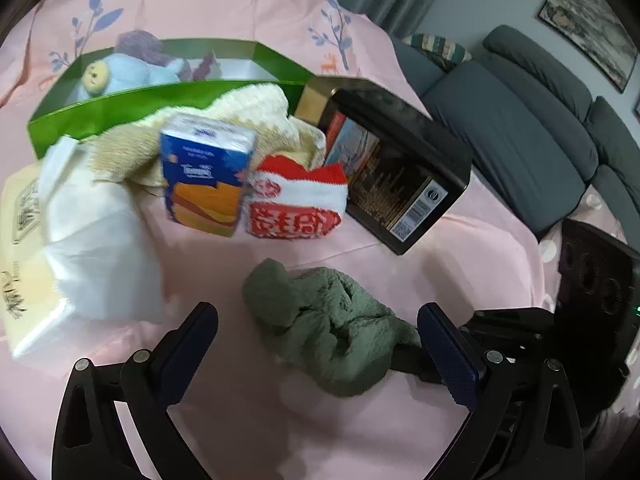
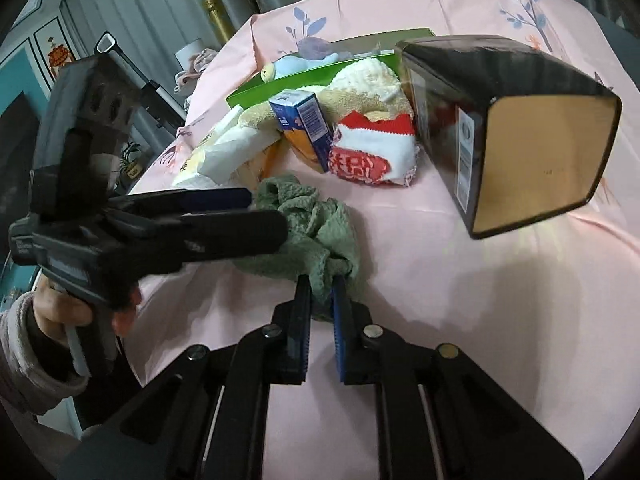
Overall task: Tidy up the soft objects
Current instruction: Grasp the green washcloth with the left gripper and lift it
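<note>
Right tongs [image 2: 320, 284] clamped on one edge of the green fleece cloth [image 2: 316, 224], which lies crumpled on the pink-covered surface [image 2: 440, 300]. Left tongs [image 1: 318, 332] spread wide, one finger on either side of the cloth, apparently not pressing it. Beyond: red-and-white sock [image 1: 296, 204], blue tissue pack [image 1: 206, 172], cream towel [image 1: 248, 112], green box [image 1: 160, 100], black tin [image 1: 404, 160].
</note>
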Demonstrator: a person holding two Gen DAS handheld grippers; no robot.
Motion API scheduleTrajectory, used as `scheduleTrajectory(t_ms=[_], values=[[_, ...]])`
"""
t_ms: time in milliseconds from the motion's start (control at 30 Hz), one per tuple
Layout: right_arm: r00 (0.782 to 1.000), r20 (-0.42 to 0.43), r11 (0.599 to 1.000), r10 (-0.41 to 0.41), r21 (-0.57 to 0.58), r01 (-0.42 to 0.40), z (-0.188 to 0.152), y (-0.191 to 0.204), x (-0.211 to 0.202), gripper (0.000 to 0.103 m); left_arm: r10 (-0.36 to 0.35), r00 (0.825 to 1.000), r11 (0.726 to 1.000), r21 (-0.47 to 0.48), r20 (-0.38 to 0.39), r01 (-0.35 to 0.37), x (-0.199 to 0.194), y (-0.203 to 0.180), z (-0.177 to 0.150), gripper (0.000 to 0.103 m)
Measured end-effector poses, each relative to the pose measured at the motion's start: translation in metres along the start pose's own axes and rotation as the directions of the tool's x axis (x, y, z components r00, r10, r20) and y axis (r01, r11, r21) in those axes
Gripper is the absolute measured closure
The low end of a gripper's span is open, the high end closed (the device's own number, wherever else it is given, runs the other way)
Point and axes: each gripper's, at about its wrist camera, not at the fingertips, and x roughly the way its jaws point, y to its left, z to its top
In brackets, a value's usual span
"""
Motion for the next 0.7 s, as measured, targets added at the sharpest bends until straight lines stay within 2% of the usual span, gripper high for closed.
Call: scheduleTrajectory(t_ms=[33,67,100,167,233,300,400,533,700], values=[[1.0,0.001,1.0,-0.001,-0.003,0.001,0.001,0.0,0.001,0.091,-0.003,1.0,1.0,-0.006,-0.001,0.003,0.002,-0.001,0.0,0.008],[1.0,0.002,1.0,-0.001,-0.005,0.001,0.001,0.001,0.001,0.091,-0.005,1.0,1.0,-0.009,-0.002,0.005,0.004,-0.002,0.001,0.021],[1.0,0.003,1.0,0.0,-0.003,0.0,0.0,0.001,0.002,0.091,-0.009,1.0,1.0,-0.011,-0.005,0.009,0.005,-0.002,0.002,0.037],[1.0,0.001,1.0,-0.003,0.007,0.003,0.001,-0.002,0.004,0.091,-0.012,0.999,1.0,-0.023,-0.035,0.011,0.013,-0.001,0.002,0.054],[1.0,-0.002,1.0,0.0,0.023,0.0,0.001,-0.004,0.007,0.091,-0.036,0.998,0.998,-0.045,-0.059,0.033,0.018,0.003,0.0,0.062],[1.0,0.0,1.0,0.001,0.029,-0.001,0.0,-0.005,0.007,0.091,-0.059,0.997,0.997,-0.052,-0.047,0.056,0.017,0.003,-0.002,0.076],[1.0,0.008,1.0,-0.008,0.019,0.008,0.001,-0.003,0.007,0.092,-0.076,0.997,0.995,-0.066,-0.019,0.074,0.012,0.004,-0.002,0.084],[0.998,0.065,1.0,-0.024,-0.01,0.025,0.01,0.005,-0.002,0.093,-0.073,0.997,0.997,-0.026,0.027,0.073,-0.004,-0.003,0.004,0.085],[0.989,0.143,0.997,-0.026,-0.063,0.035,0.047,0.015,-0.015,0.093,-0.025,0.993,0.999,0.034,0.115,0.021,-0.032,-0.01,0.033,0.085]])
